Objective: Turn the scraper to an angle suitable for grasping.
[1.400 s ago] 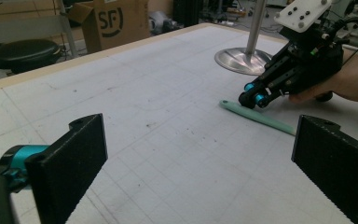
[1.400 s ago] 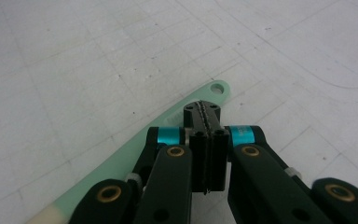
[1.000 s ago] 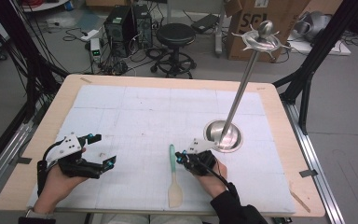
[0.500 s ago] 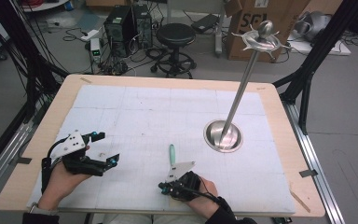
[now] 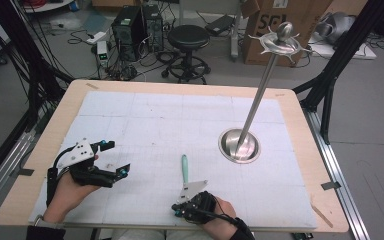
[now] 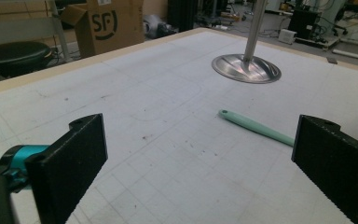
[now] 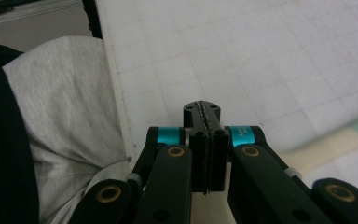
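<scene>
While the right gripper [image 5: 180, 210] sits at the table's near edge with its jaws pressed together on nothing, we note the spatula [image 5: 184, 172] lies just beyond it, touching or nearly so. The spatula's long axis runs away from us, pale blade nearest, green handle pointing roughly toward the steel stand [image 5: 240, 146]. Our left gripper [image 5: 115, 157], jaws spread wide and empty, rests well apart to the spatula's left, so we judge the right hand nearer for a pickup.
</scene>
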The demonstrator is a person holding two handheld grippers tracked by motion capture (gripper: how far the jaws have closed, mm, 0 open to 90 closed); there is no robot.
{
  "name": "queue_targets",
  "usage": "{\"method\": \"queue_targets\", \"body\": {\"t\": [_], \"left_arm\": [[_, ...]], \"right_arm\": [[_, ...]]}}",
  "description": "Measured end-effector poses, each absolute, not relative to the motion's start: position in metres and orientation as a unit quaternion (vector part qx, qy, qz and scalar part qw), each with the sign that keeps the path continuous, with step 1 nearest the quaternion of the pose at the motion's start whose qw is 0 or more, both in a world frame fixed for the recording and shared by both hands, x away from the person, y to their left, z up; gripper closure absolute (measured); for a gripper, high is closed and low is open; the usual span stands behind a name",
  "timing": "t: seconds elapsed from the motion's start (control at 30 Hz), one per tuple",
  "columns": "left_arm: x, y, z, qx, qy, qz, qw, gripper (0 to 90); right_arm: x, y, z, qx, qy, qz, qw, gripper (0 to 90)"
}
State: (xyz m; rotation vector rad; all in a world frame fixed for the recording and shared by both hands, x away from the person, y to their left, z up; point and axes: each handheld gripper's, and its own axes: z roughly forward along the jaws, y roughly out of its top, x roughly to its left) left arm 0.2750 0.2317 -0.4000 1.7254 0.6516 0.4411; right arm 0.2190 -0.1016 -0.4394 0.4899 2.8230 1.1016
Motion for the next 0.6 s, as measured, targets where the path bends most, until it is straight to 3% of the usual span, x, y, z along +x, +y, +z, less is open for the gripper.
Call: {"method": "queue_targets", "body": {"t": [0.6], "left_arm": [[0.276,0.231,-0.400,0.740,0.283,0.190,0.580,3.9]], "right_arm": [[0.218,-0.131,-0.434,0.186,0.920,0.334,0.082,90.0]]}}
